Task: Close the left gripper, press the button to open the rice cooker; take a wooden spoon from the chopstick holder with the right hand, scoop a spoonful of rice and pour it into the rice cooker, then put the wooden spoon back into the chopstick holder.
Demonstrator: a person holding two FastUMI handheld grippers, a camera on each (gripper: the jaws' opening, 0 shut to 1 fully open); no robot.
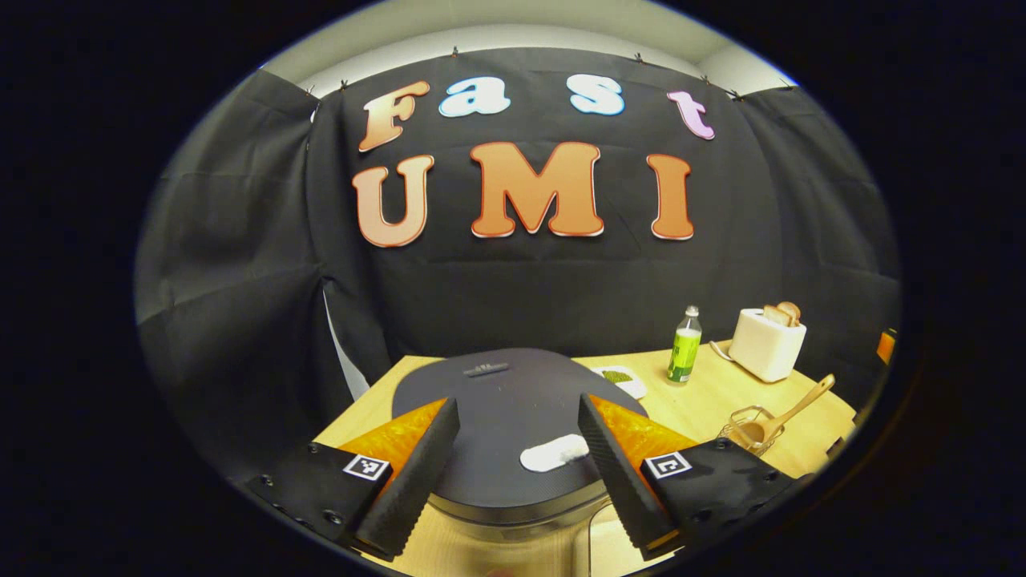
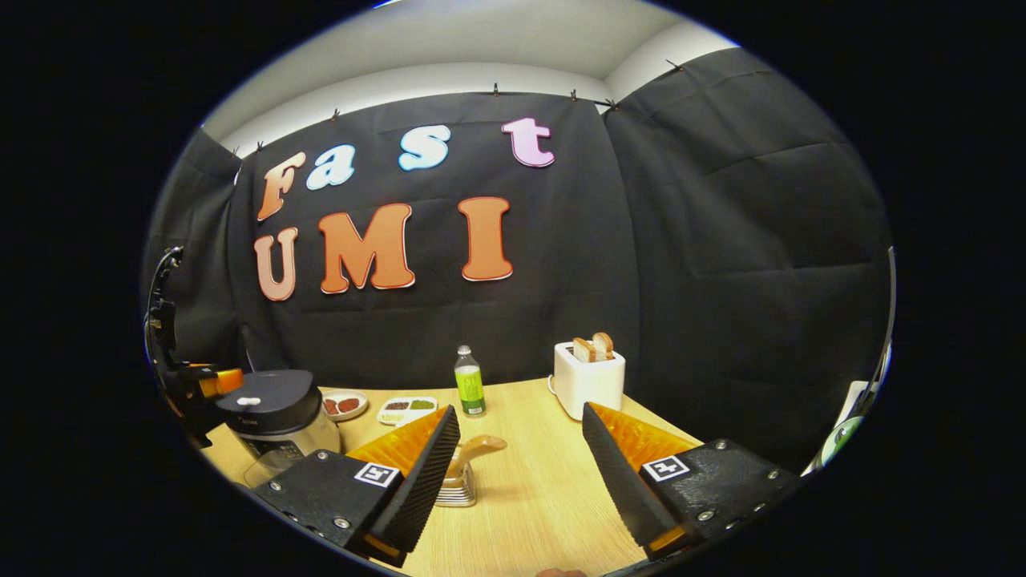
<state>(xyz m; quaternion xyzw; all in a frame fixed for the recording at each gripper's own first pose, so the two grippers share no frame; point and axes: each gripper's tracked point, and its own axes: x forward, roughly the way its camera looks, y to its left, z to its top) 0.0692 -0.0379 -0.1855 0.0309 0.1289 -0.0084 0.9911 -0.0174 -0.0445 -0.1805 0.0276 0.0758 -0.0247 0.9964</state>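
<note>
While the left tool (image 1: 519,473) is held just above the rice cooker (image 1: 505,425), its two fingers are spread wide, one to either side of the dark round lid, and nothing is gripped between them. A pale oval button (image 1: 553,453) is seen on the lid, close to the inner edge of the right-hand finger; whether it is touched cannot be told. The lid is down. Behind the rice cooker, a small white dish (image 1: 621,378) with something green is set on the wooden desk (image 1: 713,401), and further off stand a green bottle (image 1: 684,346) and a white toaster (image 1: 767,342) with bread in its slots. To the right of the rice cooker, the chopstick holder (image 1: 749,429) is seen with the wooden spoon (image 1: 793,411) leaning out of it.

From the right gripper view, the right tool (image 2: 521,473) is held over the desk (image 2: 529,497) with its fingers wide apart and empty. The chopstick holder (image 2: 457,485) is partly hidden behind its left finger, with the wooden spoon (image 2: 479,445) standing in it. The rice cooker (image 2: 276,417) is seen well to the left of the holder, with the left tool (image 2: 200,385) just beside it. Two dishes (image 2: 377,407) lie behind the rice cooker, with the bottle (image 2: 469,383) and toaster (image 2: 587,377) further right.
</note>
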